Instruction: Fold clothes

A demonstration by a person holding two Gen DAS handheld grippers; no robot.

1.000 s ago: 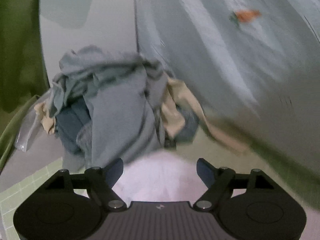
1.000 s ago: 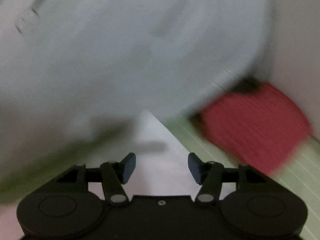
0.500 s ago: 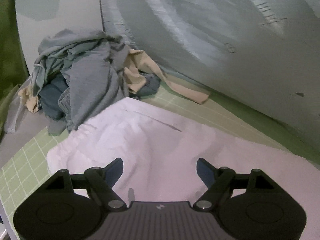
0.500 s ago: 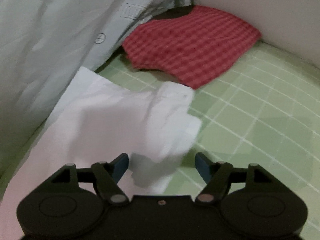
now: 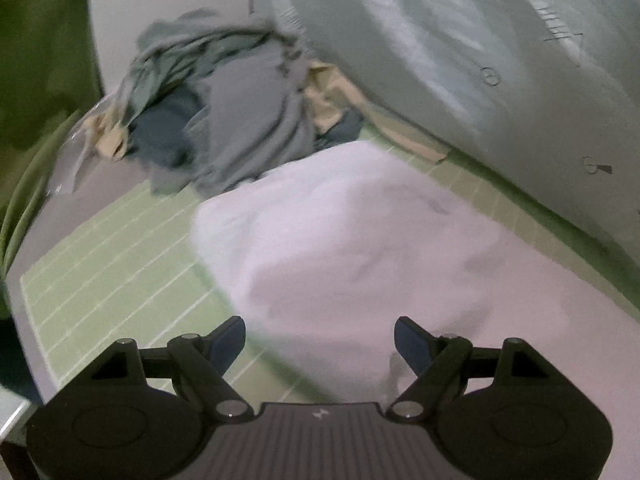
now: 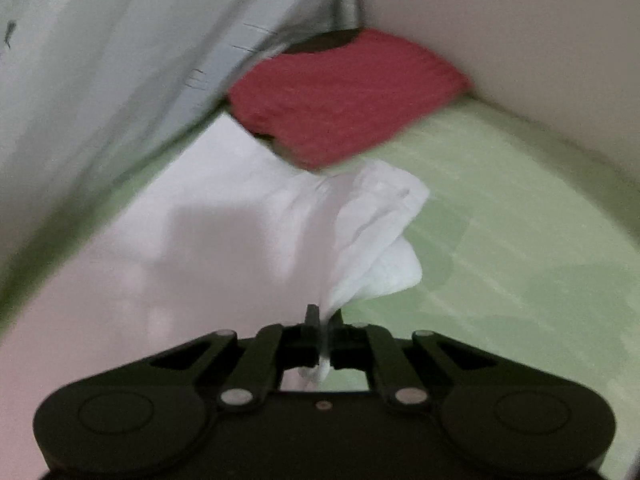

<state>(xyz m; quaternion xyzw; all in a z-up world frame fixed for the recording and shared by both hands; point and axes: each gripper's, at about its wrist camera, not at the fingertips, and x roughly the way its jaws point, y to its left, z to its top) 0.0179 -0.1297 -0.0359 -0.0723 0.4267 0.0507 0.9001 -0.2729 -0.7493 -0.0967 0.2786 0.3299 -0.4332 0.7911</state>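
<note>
A white garment [image 5: 360, 240] lies spread on the green gridded mat [image 5: 112, 264]. My left gripper [image 5: 320, 340] is open, hovering just above the garment's near left edge, touching nothing. In the right wrist view the same white garment [image 6: 200, 240] spreads to the left, and my right gripper [image 6: 320, 328] is shut on its bunched right corner [image 6: 380, 240], which rises off the mat [image 6: 500, 220].
A heap of grey, blue and beige clothes [image 5: 224, 112] lies at the mat's far left. A folded red checked cloth [image 6: 344, 96] lies at the far right corner. A pale grey-green sheet with a carrot print [image 5: 460, 40] hangs along the back.
My right gripper has closed on the white garment's right corner, which it only straddled half a second ago. My left gripper has shifted left towards the garment's edge and stays open.
</note>
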